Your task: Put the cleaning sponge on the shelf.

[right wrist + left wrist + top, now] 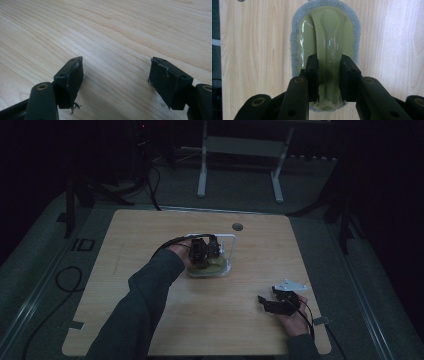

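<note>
1. The left gripper [205, 251] is out over the middle of the wooden counter [125, 270], reached there by a forearm in a dark sleeve [145, 295].
2. In the left gripper view its black fingers [312, 72] pinch the raised olive-green handle [329, 50] of a scrubber [325, 30], one finger on each side of the handle's ridge.
3. The scrubber has a glossy green plastic top and a grey abrasive pad [295, 32] showing as a rim around it; the pad lies flat on the counter.
4. In the high view a white frame-like object [231, 247] sits just beside the scrubber; what it is cannot be told.
5. The right gripper [272, 302] rests near the counter's near right corner, well apart from the scrubber.
6. Its fingers [71, 77] are spread wide with bare wood between them, holding nothing.
</note>
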Motion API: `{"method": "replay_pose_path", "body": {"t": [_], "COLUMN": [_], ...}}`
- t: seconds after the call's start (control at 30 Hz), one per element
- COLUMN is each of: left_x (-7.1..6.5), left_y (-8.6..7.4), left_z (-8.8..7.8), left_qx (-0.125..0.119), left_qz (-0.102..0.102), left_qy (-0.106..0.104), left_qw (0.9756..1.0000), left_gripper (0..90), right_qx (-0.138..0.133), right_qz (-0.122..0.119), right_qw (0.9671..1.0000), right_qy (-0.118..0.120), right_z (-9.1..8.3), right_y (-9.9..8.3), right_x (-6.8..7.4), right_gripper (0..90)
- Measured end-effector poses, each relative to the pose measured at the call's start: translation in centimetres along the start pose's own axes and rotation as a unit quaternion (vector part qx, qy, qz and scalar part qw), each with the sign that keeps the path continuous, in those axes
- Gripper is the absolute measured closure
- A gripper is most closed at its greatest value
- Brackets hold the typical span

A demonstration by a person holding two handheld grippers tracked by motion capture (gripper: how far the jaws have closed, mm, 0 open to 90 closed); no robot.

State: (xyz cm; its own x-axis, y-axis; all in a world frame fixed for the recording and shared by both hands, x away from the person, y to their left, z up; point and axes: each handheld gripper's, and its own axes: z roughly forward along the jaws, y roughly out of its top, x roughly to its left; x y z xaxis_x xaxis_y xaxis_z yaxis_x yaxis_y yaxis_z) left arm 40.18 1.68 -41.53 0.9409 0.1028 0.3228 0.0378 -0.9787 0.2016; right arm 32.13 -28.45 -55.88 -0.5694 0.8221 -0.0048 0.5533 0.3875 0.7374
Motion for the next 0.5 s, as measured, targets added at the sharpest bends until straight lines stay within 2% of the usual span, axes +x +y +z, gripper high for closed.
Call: {"method": "replay_pose_path", "body": {"t": [0.2,0.5], "left_x": [0.4,0.4], "left_y": [0.1,0.6], "left_z": [0.4,1.6], "left_qx": [-0.001,0.003], "left_qz": [0.001,0.016], "left_qy": [0.001,0.003], "left_qw": [1.0000,0.9999], "left_gripper": [71.7,71.7], "right_qx": [0.000,0.000], "right_qz": [0.000,0.000], "right_qw": [1.0000,1.0000], "right_qy": [0.000,0.000], "right_z": [0.0,0.0], "right_y": [0.0,0.0], "right_x": [0.0,0.0], "right_gripper": [27.0,27.0]}}
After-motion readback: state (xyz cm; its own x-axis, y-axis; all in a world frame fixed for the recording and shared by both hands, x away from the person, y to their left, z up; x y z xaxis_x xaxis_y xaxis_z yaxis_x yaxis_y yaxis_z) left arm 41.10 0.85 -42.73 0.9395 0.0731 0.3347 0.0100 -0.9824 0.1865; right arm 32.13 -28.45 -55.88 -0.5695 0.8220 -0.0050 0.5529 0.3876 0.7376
